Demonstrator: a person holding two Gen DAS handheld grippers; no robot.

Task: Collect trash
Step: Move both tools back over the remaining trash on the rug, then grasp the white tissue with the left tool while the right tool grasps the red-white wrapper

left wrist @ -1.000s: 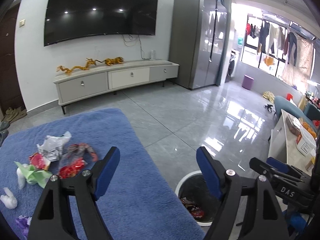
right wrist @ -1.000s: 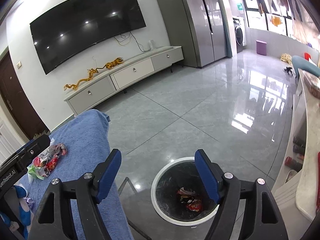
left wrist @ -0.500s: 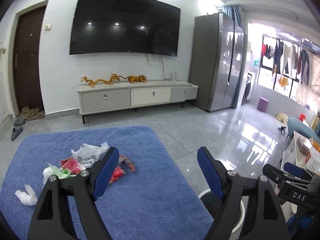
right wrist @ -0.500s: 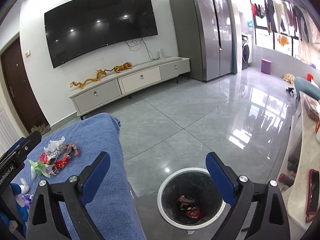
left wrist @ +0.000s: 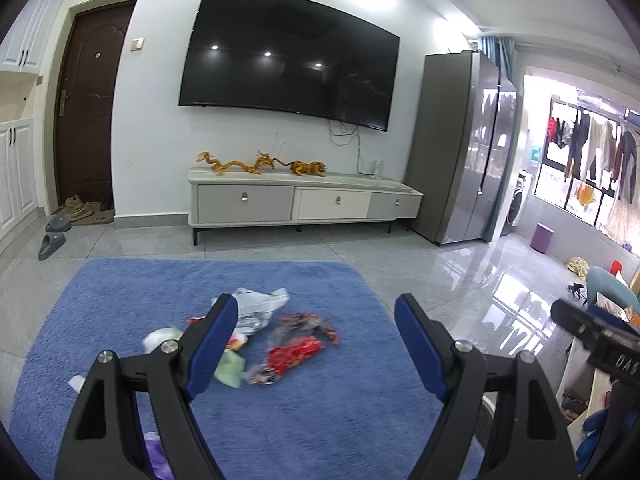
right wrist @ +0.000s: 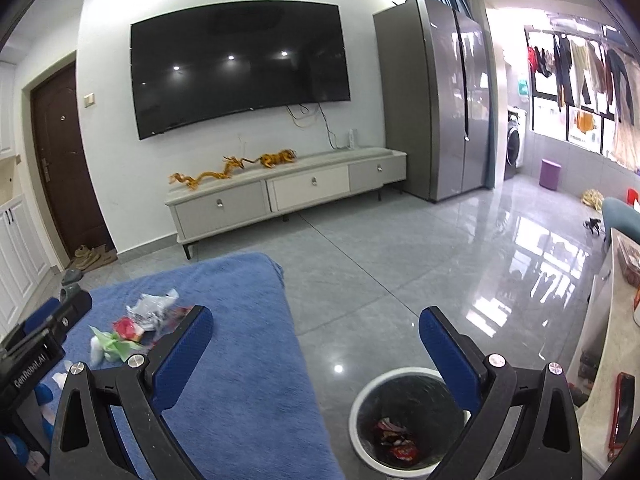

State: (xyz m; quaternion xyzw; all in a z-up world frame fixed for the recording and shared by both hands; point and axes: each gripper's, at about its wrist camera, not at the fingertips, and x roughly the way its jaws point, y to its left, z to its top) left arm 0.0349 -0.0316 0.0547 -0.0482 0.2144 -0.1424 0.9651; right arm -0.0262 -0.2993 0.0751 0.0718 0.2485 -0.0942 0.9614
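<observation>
A pile of trash lies on the blue cloth-covered table [left wrist: 312,412]: a red wrapper [left wrist: 294,356], a clear crumpled wrapper [left wrist: 256,308], a green piece [left wrist: 230,370] and white bits. My left gripper [left wrist: 316,344] is open and empty, above the near side of the pile. The pile also shows in the right wrist view [right wrist: 136,324]. My right gripper [right wrist: 316,350] is open and empty, above the gap between the table edge and the white-rimmed trash bin [right wrist: 408,420], which holds red wrappers [right wrist: 394,438].
A TV console [right wrist: 288,196] with gold dragon figures stands against the far wall under a large TV. A grey fridge [right wrist: 436,96] stands at the right. A side table [right wrist: 624,360] with a red phone is at the far right. The floor is glossy grey tile.
Both views have tilted up and swung left. The left gripper has moved from over the bin toward the trash pile. The right gripper's jaws have opened wider.
</observation>
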